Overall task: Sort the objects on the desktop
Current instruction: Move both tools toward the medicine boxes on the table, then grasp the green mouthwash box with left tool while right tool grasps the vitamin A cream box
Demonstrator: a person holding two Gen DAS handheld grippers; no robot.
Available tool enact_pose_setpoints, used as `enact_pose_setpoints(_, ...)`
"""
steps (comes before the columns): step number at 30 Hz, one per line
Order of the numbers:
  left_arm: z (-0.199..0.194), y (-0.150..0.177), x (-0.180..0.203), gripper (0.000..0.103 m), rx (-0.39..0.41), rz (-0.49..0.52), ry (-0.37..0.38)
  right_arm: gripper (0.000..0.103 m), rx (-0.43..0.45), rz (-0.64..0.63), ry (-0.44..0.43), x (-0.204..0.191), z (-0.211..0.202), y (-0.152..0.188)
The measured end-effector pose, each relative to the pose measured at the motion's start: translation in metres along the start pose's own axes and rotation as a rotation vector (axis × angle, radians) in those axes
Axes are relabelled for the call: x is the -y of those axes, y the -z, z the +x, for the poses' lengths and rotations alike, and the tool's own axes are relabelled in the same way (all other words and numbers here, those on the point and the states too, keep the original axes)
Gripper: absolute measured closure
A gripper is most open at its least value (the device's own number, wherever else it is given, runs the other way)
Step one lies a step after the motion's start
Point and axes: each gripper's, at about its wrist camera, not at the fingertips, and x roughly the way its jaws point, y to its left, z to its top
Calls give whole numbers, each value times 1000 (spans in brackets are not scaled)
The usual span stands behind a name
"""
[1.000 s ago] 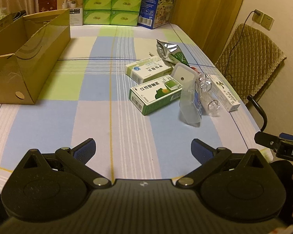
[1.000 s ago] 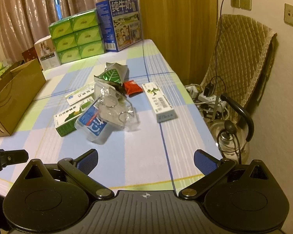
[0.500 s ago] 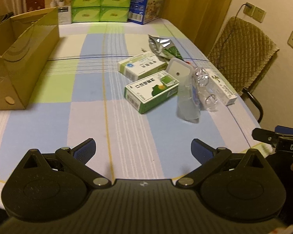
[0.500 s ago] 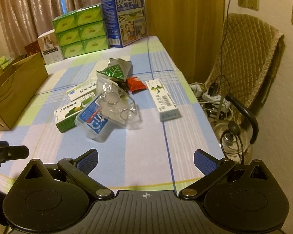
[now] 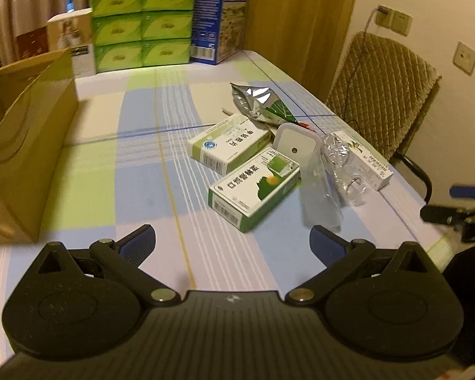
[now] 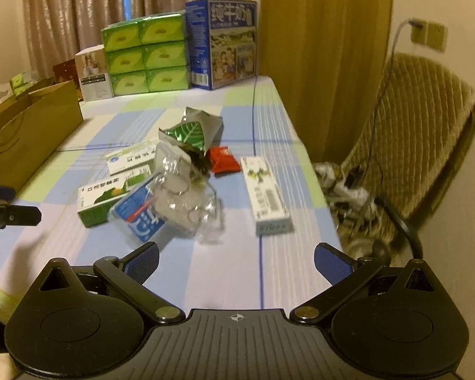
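Note:
A cluster of small items lies on the checked tablecloth. A green-and-white medicine box (image 5: pixel 255 186) (image 6: pixel 112 193) is nearest my left gripper (image 5: pixel 232 242), which is open and empty just short of it. Behind it lie a white-and-blue box (image 5: pixel 229 145), a silver-green foil pouch (image 5: pixel 262 106) (image 6: pixel 191 131), a clear plastic container with a blue label (image 5: pixel 316 186) (image 6: pixel 142 213), crinkled clear plastic with rings (image 6: pixel 190 202), a red sachet (image 6: pixel 224 159) and a long white box (image 5: pixel 362 158) (image 6: pixel 266 198). My right gripper (image 6: pixel 236 261) is open and empty in front of the cluster.
A brown cardboard box (image 5: pixel 19 145) (image 6: pixel 31 133) stands open at the left. Green tissue boxes (image 5: pixel 141 27) and a blue milk carton (image 6: pixel 221 42) line the far edge. A padded chair (image 6: pixel 424 148) and cables sit right of the table.
Both grippers have moved forward over the table toward the cluster, so the items look nearer. Both stay open. Nothing on the table has moved.

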Motion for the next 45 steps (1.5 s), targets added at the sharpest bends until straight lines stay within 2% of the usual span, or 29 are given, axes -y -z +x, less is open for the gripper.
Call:
enact_pose_setpoints(4,16,-11,-5,1,-10,94,0,2,-32,-2,-25,6,17,-8)
enact_pose_setpoints(11,48,-22,3,1,-3,290,65,2,-64,-31,-3,14,47,-20)
enact_pose_setpoints(15,66,-26,8,10,-26,337,94,4,-74,-48,4,18,64,-25)
enact_pose_setpoints(17,74,-27,10,13,-29,351,104,11,-90,-51,-3,21,76,-28)
enact_pose_setpoints(21,87,-30,12,17,-43,360,128,14,-116,-56,-5,26,96,-32)
enact_pose_setpoints(24,96,-32,14,22,-54,381,134,20,-142,-54,4,30,109,-33)
enact_pose_setpoints(26,101,-33,15,23,-61,388,142,33,-157,-54,8,32,116,-33)
enact_pose_setpoints(27,104,-34,16,27,-68,391,143,39,-163,-54,10,32,118,-32)
enact_pose_setpoints(29,109,-34,17,35,-81,390,143,61,-177,-48,14,32,120,-31)
enact_pose_setpoints(31,111,-34,17,42,-86,376,141,67,-178,-44,24,30,116,-28)
enact_pose_setpoints(35,103,-29,16,47,-89,347,127,67,-187,-11,42,23,101,-20)
enact_pose_setpoints(40,80,-11,16,52,-113,240,25,67,-214,63,45,6,67,4)
enact_pose_setpoints(45,44,20,22,52,-121,115,-12,65,-207,86,5,-12,36,28)
